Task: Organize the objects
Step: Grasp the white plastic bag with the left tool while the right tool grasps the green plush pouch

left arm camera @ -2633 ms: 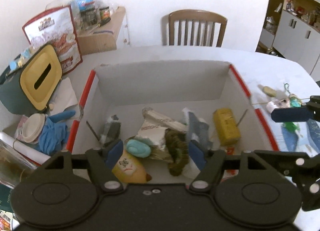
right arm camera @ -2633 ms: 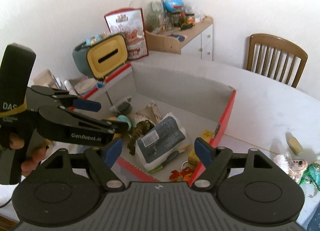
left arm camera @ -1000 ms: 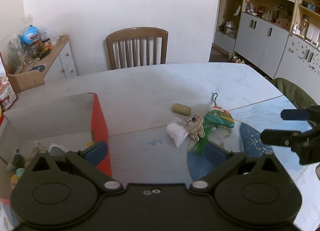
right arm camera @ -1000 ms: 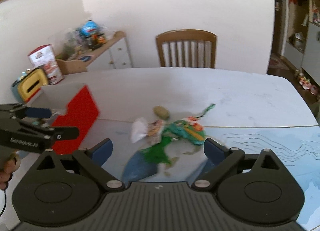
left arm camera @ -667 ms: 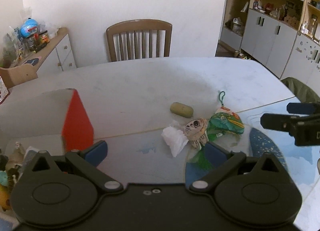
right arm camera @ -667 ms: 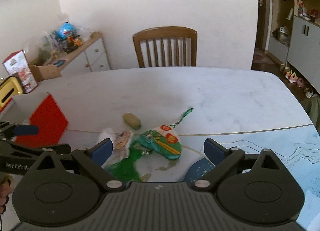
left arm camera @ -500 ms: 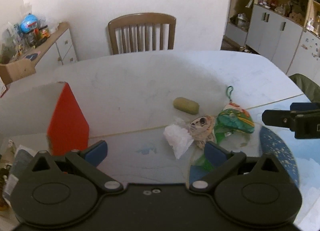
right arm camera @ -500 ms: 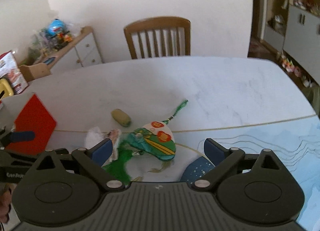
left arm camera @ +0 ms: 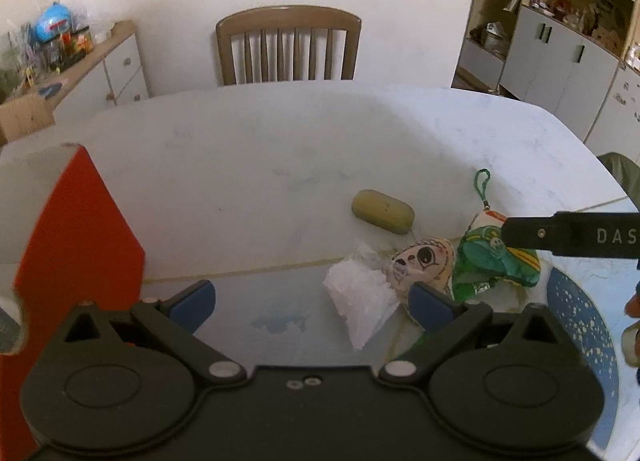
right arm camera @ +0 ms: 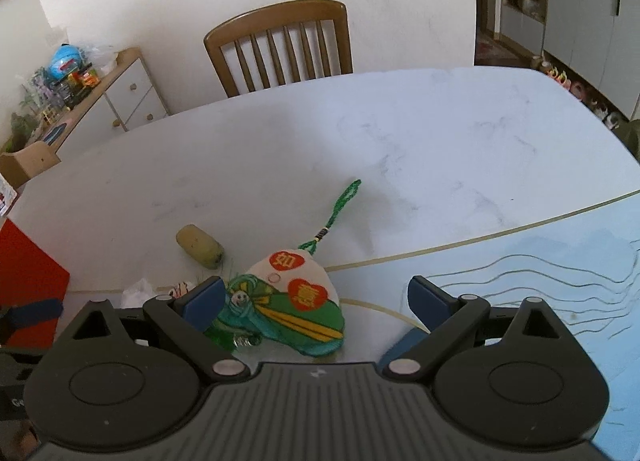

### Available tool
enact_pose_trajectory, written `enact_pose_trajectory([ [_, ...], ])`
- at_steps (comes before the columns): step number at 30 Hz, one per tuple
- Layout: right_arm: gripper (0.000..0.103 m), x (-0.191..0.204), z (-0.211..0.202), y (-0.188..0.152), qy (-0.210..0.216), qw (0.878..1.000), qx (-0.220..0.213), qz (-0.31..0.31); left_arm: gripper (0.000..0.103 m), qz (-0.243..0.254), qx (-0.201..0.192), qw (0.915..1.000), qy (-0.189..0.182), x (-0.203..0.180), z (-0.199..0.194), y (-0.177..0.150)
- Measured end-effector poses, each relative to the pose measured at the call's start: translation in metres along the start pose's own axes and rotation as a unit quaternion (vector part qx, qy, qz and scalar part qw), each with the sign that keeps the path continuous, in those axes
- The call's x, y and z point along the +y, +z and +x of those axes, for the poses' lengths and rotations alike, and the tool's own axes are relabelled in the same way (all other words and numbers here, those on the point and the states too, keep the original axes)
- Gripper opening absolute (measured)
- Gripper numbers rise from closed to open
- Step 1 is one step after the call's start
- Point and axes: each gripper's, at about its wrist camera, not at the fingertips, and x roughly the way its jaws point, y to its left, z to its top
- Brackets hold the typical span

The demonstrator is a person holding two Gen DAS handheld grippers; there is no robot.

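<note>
1. Progress looks partial: four loose things lie on the counter (left arm camera: 248,165), right of the red box (left arm camera: 76,237): olive capsule (left arm camera: 382,212), white wrapper (left arm camera: 360,297), face pouch (left arm camera: 424,261), green charm (right arm camera: 296,309).
2. Left hand-held gripper (left arm camera: 312,301) and right hand-held gripper (right arm camera: 316,303) are both wide and empty; the right one hangs over the charm.

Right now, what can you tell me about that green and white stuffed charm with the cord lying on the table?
The green and white stuffed charm looks like padded fabric: a white top with two red patches bearing yellow characters, a green lower body with yellow stripes and a small face. A green braided cord loop trails from its tip across the white table. It lies flat between the open right gripper's fingers, unheld. A small face-printed pouch sits against it.
</note>
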Motion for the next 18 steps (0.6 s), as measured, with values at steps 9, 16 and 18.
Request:
enact_pose_trajectory([
  [9, 0.098, 0.015, 0.018, 0.007, -0.002, 1.0, 0.007, -0.006, 0.102, -0.051, 0.013, 0.9985, -0.019, 0.01, 0.017, 0.01],
  [16, 0.095, 0.013, 0.026, 0.003, -0.005, 1.0, 0.016, -0.008, 0.092, -0.035, 0.024, 0.9984, -0.038, 0.002, 0.028, 0.005],
  [18, 0.09, 0.01, 0.027, 0.001, 0.001, 1.0, 0.021, -0.004, 0.088, -0.032, 0.028, 0.9981, -0.046, 0.0, 0.03, 0.004],
])
